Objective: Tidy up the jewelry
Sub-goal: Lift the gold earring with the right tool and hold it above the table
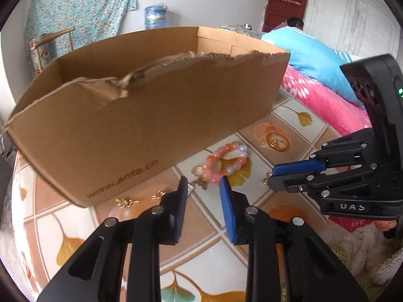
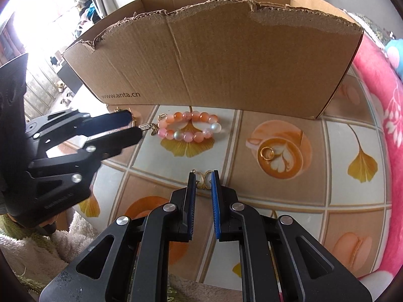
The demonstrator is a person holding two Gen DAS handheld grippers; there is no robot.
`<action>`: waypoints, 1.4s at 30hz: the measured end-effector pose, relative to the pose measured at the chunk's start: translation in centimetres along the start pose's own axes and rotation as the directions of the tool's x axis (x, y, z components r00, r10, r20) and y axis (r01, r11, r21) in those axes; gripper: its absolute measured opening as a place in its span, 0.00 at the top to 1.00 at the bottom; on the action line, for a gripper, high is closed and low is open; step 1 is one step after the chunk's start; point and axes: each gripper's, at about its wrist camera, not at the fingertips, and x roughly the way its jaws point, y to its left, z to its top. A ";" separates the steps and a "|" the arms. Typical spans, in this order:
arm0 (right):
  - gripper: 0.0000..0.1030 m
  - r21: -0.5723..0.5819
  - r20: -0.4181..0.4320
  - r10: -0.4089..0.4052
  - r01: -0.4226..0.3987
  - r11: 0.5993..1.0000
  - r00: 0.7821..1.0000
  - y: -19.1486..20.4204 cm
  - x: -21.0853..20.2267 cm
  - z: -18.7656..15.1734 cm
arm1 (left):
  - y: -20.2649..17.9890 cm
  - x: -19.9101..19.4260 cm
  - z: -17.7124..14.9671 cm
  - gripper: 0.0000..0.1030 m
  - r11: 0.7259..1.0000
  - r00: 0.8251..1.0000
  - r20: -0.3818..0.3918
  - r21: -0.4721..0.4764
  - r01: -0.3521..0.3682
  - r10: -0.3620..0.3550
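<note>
Box (image 2: 214, 58): torn cardboard, at the far edge of the tablecloth (image 2: 289, 201).
Bracelet (image 2: 191, 128): pink beads, just before the box; its gold charm (image 2: 147, 127) lies between the narrowed left gripper (image 2: 131, 125) pads, contact unclear.
Ring (image 2: 267, 153): gold, right of the bracelet.
Right gripper (image 2: 203, 183): clamped on a gold earring (image 2: 204, 180).

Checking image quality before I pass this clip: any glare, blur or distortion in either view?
Left wrist view: the cardboard box is soft and bowed by the fisheye, while the bead bracelet stays clear. Right wrist view: the window at upper left is blown out white; the gold ring is sharp.
</note>
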 end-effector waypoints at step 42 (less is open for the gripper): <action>0.90 0.023 0.015 0.013 -0.014 1.000 1.000 -0.6 0.3 0.2 | 2.0 0.2 -1.5 0.95 0.991 0.986 -0.103 0.033 -0.127 0.130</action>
